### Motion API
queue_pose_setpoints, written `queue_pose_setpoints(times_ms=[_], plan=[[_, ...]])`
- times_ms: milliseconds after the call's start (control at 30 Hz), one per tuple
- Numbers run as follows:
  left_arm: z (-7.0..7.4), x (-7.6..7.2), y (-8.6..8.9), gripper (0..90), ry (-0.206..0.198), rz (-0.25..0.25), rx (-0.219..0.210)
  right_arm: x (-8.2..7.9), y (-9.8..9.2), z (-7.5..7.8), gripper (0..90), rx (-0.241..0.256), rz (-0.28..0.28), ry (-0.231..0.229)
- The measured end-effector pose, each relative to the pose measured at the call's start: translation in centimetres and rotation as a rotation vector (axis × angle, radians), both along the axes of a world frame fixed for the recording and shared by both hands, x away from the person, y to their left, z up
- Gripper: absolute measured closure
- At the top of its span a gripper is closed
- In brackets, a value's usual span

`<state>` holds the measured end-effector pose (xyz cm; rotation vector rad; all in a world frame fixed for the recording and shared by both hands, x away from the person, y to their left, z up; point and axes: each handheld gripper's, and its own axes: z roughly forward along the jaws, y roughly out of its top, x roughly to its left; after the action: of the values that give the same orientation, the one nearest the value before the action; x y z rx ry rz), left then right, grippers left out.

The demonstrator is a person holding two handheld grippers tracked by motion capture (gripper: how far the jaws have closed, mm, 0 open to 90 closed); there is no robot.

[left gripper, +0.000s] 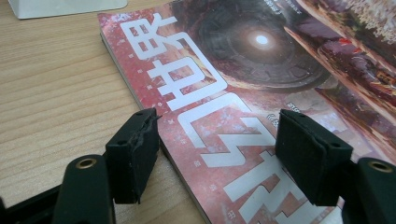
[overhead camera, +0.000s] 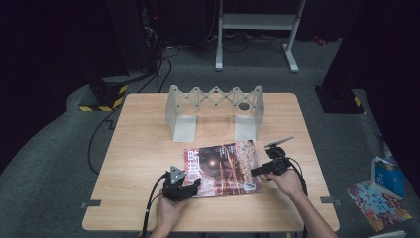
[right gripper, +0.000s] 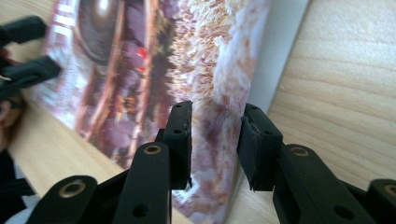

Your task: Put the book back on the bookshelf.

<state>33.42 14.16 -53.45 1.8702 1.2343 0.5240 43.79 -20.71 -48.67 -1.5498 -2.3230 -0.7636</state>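
Magazine [overhead camera: 222, 168], red cover, lying flat at the table's [overhead camera: 143, 148] near centre, long axis across me. I am holding my left gripper [left gripper: 217, 154] gaping astride its spine corner, and my right gripper [right gripper: 215, 144] parted around its opposite edge, neither clamping.

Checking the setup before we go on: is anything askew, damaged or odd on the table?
Little stands out. The red glossy magazine lies flat but slightly rotated against the wooden table edges. The left gripper has a chipped, ragged edge on its left rubber pad. The grey folding rack stands upright.
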Motion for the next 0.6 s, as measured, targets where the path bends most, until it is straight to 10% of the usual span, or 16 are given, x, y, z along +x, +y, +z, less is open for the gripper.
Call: queue_pose_setpoints(times_ms=[600], plan=[[0.1,0.0,0.0,31.2,0.007,-0.014,0.005,1.4,3.5,0.2,53.1,-0.216,-0.095,-0.090]])
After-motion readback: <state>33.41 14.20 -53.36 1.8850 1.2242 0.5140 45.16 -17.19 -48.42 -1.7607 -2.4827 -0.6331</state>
